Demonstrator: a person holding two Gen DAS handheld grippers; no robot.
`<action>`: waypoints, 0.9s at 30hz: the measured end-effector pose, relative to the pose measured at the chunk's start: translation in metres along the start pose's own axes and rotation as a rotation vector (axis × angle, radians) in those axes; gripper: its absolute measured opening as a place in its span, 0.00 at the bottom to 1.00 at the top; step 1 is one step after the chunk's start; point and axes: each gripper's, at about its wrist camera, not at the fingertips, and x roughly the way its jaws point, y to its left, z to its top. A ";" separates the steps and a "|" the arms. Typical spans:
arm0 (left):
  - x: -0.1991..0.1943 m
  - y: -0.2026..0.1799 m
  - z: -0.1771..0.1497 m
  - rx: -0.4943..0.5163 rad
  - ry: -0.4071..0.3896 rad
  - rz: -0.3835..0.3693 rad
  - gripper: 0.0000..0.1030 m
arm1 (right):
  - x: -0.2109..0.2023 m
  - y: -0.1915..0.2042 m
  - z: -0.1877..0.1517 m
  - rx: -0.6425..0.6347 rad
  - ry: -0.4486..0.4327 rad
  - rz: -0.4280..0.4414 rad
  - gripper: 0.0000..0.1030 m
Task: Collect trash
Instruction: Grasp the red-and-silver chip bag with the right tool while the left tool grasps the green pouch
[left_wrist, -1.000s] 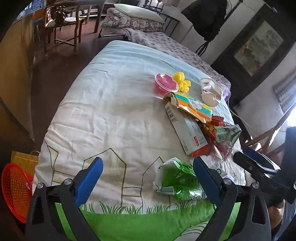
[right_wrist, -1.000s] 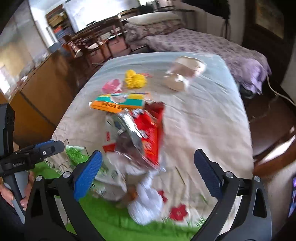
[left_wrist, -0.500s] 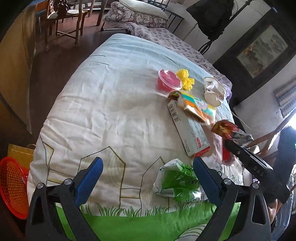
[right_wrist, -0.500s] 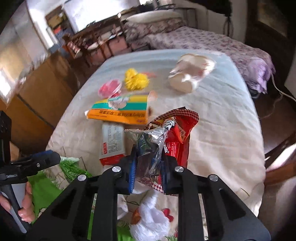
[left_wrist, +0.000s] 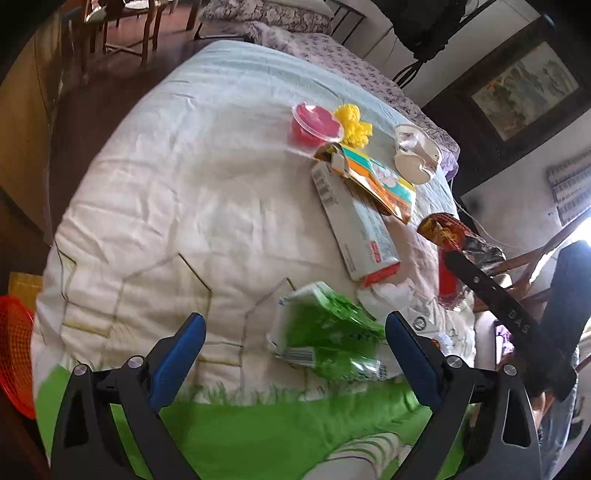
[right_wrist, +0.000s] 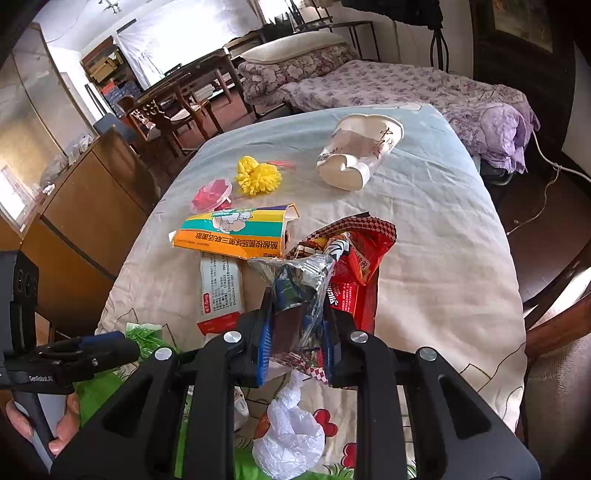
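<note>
Right wrist view: your right gripper (right_wrist: 297, 339) pinches the red snack wrapper (right_wrist: 347, 273) between its blue pads; the wrapper's long axis runs up and away from the jaws, its foil mouth flaring above the quilt (right_wrist: 424, 221), beside the orange box (right_wrist: 232, 236). Your left gripper (left_wrist: 291, 354) hangs spread wide above the quilt, the green packet (left_wrist: 325, 336) lying untouched between its fingers.
</note>
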 end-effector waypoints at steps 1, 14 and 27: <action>0.000 -0.003 -0.001 0.007 0.005 -0.006 0.93 | -0.001 -0.002 0.000 0.006 -0.002 0.004 0.23; -0.005 -0.031 -0.010 -0.035 0.037 -0.042 0.93 | -0.010 -0.010 0.000 0.029 -0.035 0.015 0.25; 0.029 -0.046 0.003 -0.131 0.113 0.076 0.45 | -0.015 -0.018 -0.002 0.058 -0.046 0.028 0.25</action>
